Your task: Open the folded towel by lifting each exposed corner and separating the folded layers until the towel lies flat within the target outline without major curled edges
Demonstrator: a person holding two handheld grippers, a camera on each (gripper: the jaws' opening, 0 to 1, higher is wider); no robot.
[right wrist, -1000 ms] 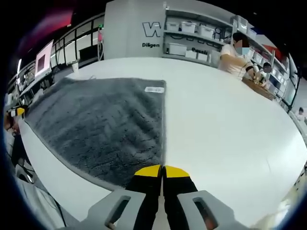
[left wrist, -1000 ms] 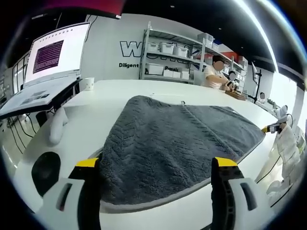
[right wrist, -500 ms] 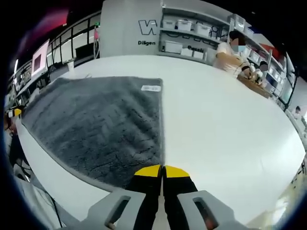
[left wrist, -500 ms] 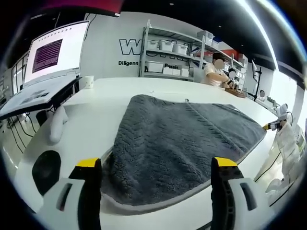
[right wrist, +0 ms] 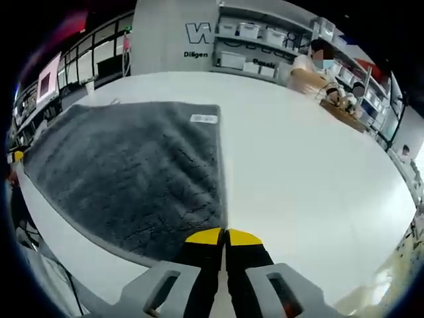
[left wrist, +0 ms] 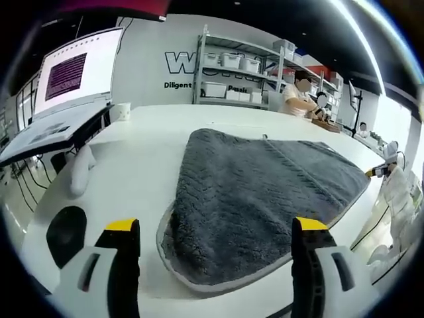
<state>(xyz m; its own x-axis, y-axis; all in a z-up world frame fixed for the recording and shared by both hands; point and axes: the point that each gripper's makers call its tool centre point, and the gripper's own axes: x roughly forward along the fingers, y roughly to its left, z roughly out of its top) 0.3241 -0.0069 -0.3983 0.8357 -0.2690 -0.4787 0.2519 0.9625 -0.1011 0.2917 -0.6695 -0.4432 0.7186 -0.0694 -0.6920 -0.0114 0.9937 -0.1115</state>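
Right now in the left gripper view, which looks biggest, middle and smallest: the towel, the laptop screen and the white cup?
1. Grey towel, biggest by far.
2. Laptop screen.
3. White cup, smallest, though it stands farther from the camera.

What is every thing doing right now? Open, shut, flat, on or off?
Towel: spread on the table, near corner pinched.
Left hand-held gripper: open, holding nothing.
Right hand-held gripper: shut on the towel's corner.
Screen: switched on.
Table: white, towel lying on it.
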